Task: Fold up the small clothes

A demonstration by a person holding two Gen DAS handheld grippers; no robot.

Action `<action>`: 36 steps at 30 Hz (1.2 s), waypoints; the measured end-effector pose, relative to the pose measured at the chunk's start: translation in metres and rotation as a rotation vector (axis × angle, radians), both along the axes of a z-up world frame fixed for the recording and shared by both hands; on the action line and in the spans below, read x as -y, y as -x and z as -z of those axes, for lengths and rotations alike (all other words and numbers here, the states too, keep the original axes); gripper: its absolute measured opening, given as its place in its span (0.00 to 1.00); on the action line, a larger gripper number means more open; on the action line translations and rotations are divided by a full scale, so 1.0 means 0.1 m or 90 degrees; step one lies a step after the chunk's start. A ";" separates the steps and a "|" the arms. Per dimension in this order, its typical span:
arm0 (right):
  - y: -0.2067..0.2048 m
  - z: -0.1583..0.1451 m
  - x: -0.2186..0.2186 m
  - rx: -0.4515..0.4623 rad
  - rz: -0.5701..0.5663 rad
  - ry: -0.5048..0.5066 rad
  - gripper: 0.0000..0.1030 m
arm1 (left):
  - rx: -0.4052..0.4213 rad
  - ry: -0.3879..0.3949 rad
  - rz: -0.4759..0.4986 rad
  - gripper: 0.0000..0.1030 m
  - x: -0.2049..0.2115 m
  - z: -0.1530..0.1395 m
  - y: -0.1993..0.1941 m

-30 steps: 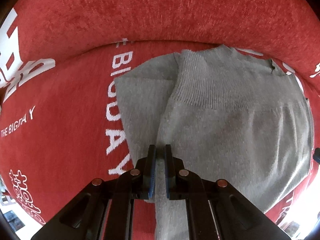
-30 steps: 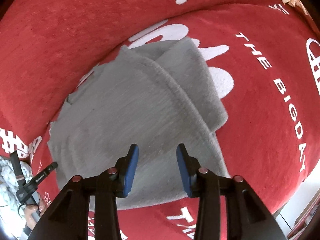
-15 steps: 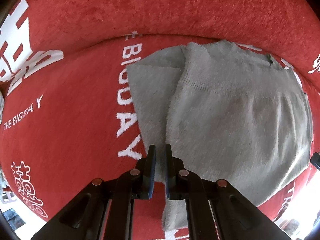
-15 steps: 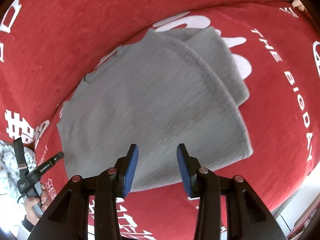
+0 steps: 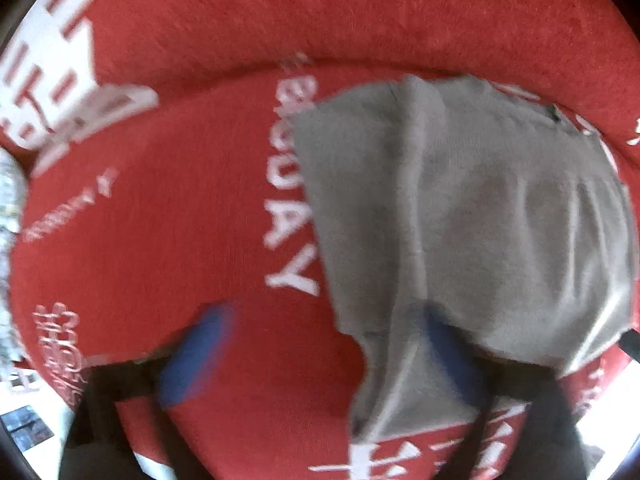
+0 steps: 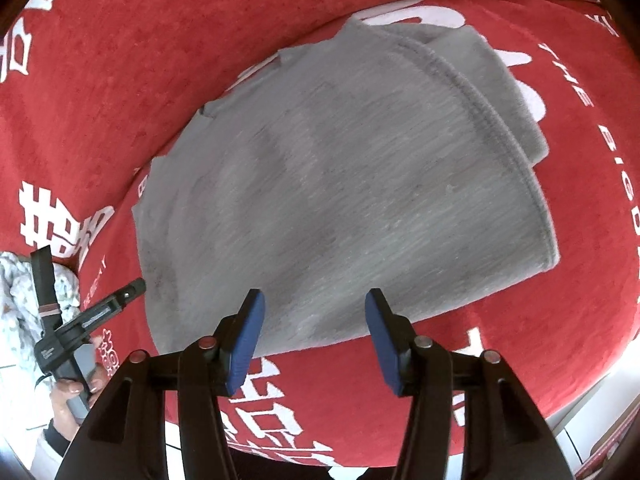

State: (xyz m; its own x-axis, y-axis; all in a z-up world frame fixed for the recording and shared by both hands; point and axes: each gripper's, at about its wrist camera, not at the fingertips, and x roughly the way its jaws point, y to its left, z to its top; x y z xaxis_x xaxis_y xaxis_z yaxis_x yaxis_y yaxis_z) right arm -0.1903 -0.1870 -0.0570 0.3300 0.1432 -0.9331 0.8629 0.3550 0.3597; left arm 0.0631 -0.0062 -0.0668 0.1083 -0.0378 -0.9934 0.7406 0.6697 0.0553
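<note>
Covering the whole surface, a red cloth [image 6: 120, 80] with white lettering carried everything. On it, toward the middle, lay the grey garment [image 6: 340, 200], folded over at least once: a hemmed top layer sat on a lower layer that stuck out along its far right edge. It looked flat on the right wrist view, but on the left wrist view a loose corner [image 5: 384, 380] hung crumpled near the cloth's near edge.

The left gripper [image 5: 320, 360] stood spread wide, its jaws having just been opening; the hanging corner was between them but neither pad [image 5: 196, 356] pressed it, so the garment was let go. The right gripper [image 6: 314, 340] hovered over the garment's near edge, its jaws half apart after just opening further, with nothing pinched between them.

By my reading, one fold was laid down and released. Left to do: tidy that corner, and likely one more fold.
</note>
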 end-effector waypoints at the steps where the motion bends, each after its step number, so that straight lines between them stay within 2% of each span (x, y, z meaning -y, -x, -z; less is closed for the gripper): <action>1: -0.01 0.00 -0.02 0.001 -0.001 -0.001 0.55 | 0.005 0.006 0.012 1.00 0.00 -0.03 0.02; 7: -0.11 0.03 -0.14 0.005 -0.013 -0.018 0.56 | -0.007 -0.004 0.013 1.00 -0.02 -0.03 0.03; 9: -0.15 0.04 -0.18 0.008 -0.017 -0.022 0.62 | -0.009 -0.005 0.006 1.00 -0.02 -0.02 -0.01; 15: -0.26 0.08 -0.32 0.022 -0.030 -0.042 0.70 | -0.001 -0.021 0.003 1.00 -0.07 0.01 -0.07; 20: -0.35 0.15 -0.43 0.035 -0.033 -0.066 0.70 | -0.007 -0.023 -0.008 1.00 -0.11 0.03 -0.14; 27: -0.43 0.24 -0.54 0.053 -0.027 -0.097 0.71 | -0.044 -0.017 -0.019 1.00 -0.17 0.14 -0.23; 32: -0.44 0.31 -0.60 0.070 -0.010 -0.121 0.71 | -0.041 -0.029 -0.028 1.00 -0.25 0.24 -0.32; 36: -0.41 0.41 -0.64 0.101 0.027 -0.155 0.71 | -0.099 -0.004 -0.038 1.00 -0.34 0.31 -0.40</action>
State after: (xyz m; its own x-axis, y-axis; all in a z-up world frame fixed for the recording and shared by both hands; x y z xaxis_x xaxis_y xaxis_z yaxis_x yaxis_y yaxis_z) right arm -0.1489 -0.1228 -0.0975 0.4794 0.3394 -0.8093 0.8011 0.2073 0.5614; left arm 0.1032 0.0276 -0.0981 -0.0454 -0.0294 -0.9985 0.6998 0.7124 -0.0528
